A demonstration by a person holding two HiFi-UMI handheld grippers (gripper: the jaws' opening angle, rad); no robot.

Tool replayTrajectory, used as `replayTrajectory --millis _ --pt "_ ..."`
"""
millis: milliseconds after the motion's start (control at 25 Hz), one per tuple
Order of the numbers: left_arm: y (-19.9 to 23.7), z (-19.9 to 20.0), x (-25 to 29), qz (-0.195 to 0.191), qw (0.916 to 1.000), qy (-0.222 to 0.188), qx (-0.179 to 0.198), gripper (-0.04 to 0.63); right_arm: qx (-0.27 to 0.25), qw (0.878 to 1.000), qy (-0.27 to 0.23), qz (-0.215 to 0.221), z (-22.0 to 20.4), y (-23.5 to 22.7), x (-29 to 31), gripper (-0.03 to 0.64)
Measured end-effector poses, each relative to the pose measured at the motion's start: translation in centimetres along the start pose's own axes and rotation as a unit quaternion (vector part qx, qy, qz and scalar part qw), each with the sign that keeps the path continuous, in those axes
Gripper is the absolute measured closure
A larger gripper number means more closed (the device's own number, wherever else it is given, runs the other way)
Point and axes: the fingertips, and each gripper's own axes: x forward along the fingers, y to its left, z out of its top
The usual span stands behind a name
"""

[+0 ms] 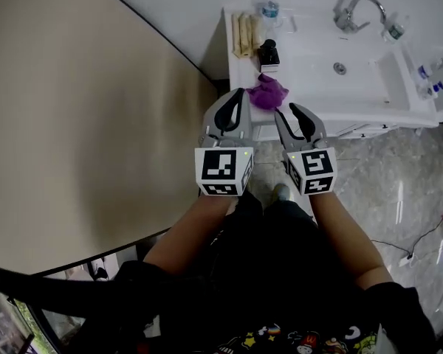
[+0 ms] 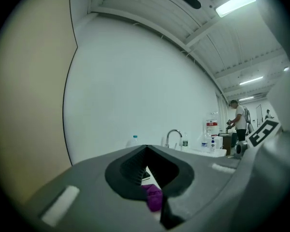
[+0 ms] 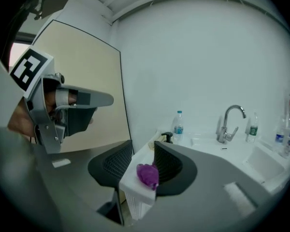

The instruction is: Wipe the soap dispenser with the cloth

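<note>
White sink counter [image 1: 310,98] ahead of you: crumpled purple cloth [image 1: 268,92] at its near left corner, black soap dispenser [image 1: 269,54] just behind, clear water bottle [image 1: 268,2] beyond. Your left gripper [image 2: 146,149] has its fingertips together, empty; your right gripper [image 3: 142,151] has them spread, empty. Both are short of the counter edge. Beige wall [image 1: 74,109] crowds your left, grey marble floor [image 1: 399,190] lies open on the right.
</note>
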Motion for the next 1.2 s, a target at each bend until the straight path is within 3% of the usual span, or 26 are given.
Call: replayTrajectory --millis 280,440,680,920,1200 --pt "1.3 -3.3 3.9 0.020 0.9986 0.048 -0.001 0.595 -0.015 0.990 0.131 0.041 -7.9 -2.8 7.9 0.357" --pt "2.3 -5.2 5.6 0.032 0.9971 0.069 -0.008 0.595 -0.040 0.976 0.207 0.055 -11.4 -4.0 12.2 0.357" --pt "3.1 -7.7 7.2 0.039 0.9947 0.094 -0.017 0.595 -0.044 0.959 0.271 0.067 -14.1 -4.4 15.3 0.388" --pt "3.6 -7.5 8.7 0.040 0.9946 0.094 -0.018 0.595 -0.031 0.956 0.284 0.067 -14.3 -5.0 16.4 0.497" --pt "3.4 -7.1 9.3 0.034 0.9954 0.089 -0.010 0.595 -0.003 0.976 0.214 0.038 -10.1 -7.2 16.9 0.517"
